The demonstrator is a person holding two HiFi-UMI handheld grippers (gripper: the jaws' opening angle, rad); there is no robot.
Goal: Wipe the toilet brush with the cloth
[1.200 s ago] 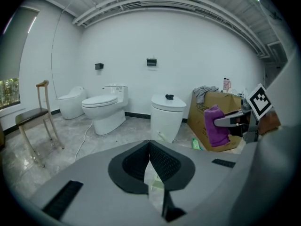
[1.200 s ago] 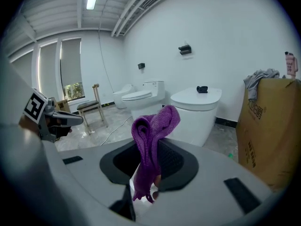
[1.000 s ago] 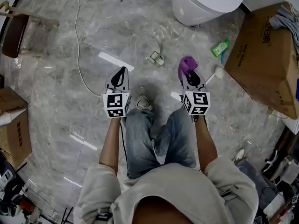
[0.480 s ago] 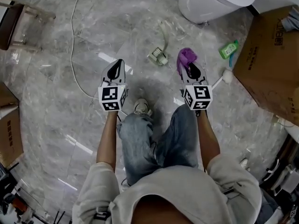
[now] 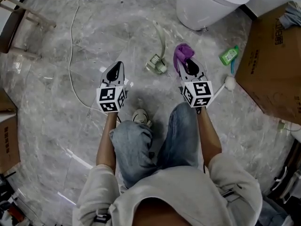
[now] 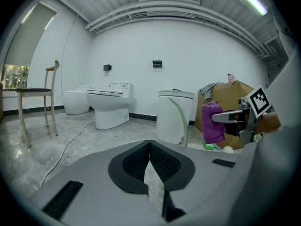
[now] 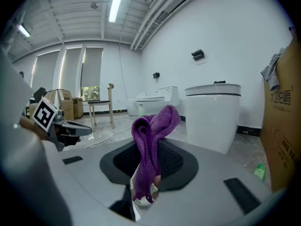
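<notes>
My right gripper (image 5: 184, 63) is shut on a purple cloth (image 5: 182, 52) that sticks up bunched from its jaws (image 7: 151, 132). The toilet brush (image 5: 229, 82) lies on the floor just right of that gripper; I see its white round head, and its handle runs back behind the gripper's cube. In the left gripper view the brush head (image 6: 227, 149) shows low beside the cloth (image 6: 212, 122). My left gripper (image 5: 117, 71) hovers over the floor to the left, shut, with nothing between its pads (image 6: 149, 147).
A white toilet (image 5: 211, 4) stands ahead. A cardboard box (image 5: 273, 65) is at right, with a green bottle (image 5: 229, 55) beside it. A small pale object with a strap (image 5: 156, 64) lies between the grippers. A white cable (image 5: 73, 46) and a chair (image 5: 14, 27) are at left.
Both grippers have edged forward toward the toilet, the right one still carrying the cloth. The head view has shifted a little. Neither gripper changed its state.
</notes>
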